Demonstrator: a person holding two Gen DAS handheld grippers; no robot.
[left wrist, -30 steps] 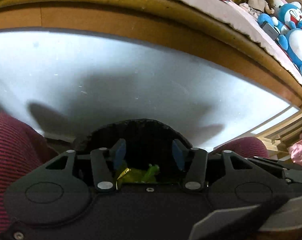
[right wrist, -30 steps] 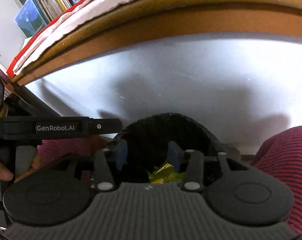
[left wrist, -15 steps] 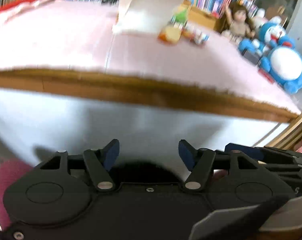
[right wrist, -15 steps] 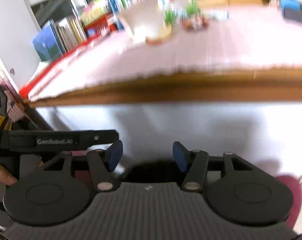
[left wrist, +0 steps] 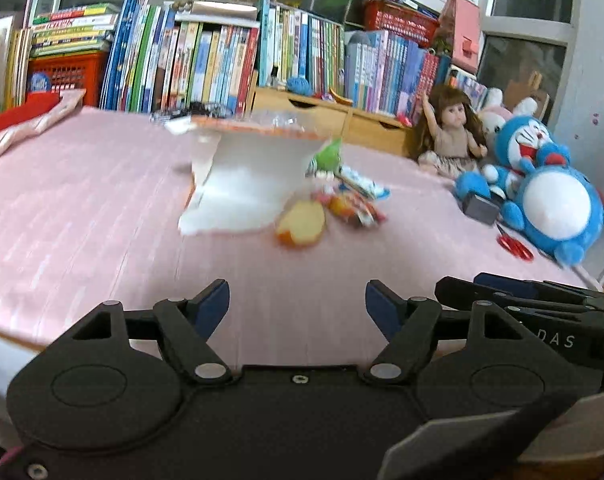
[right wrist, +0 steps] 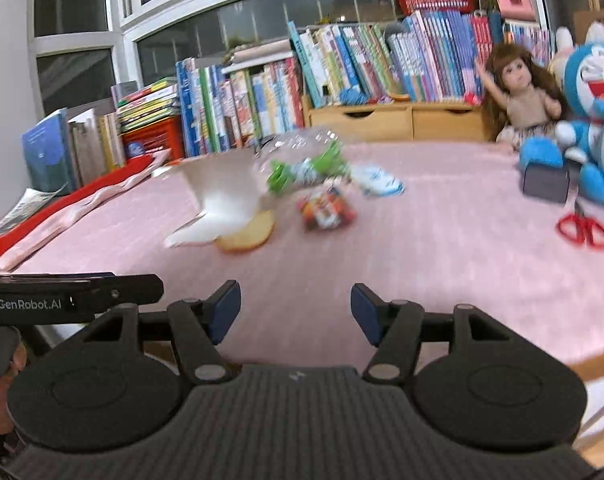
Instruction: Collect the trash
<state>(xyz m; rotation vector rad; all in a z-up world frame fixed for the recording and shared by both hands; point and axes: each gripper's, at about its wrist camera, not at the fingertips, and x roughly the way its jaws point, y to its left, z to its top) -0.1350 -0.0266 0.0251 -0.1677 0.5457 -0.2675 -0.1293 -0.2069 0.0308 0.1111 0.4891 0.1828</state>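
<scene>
both the left gripper (left wrist: 297,300) and right gripper (right wrist: 295,302) were spread wide and empty, facing the wrappers (right wrist: 326,208) on the table (right wrist: 442,248)

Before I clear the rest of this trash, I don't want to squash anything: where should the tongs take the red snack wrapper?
Probably across the red snack wrapper by its near edge, from the table's front side. It lies flat and clear of the apple slice; both open tongs, the right and the left, face it. Blur hides its folds.
</scene>
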